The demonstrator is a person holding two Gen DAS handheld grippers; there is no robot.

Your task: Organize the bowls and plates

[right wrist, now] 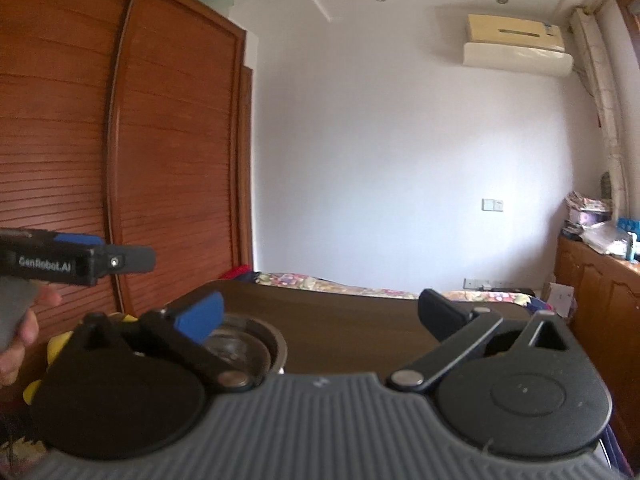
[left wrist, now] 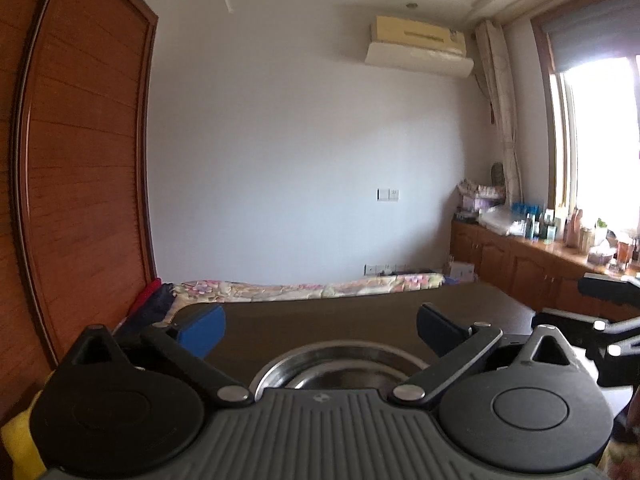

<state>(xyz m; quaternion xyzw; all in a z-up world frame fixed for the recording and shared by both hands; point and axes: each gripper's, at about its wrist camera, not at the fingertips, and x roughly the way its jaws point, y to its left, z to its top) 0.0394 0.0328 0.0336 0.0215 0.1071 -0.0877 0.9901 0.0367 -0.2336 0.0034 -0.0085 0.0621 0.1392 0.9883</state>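
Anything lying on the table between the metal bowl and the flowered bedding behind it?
No. In the left wrist view the dark table is bare from the metal bowl to the flowered bedding. The right wrist view shows the same stretch empty.

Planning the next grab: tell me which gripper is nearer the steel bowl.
Left. The left gripper hangs right over the steel bowl, jaws open; the right gripper sits off to the bowl's right, jaws open.
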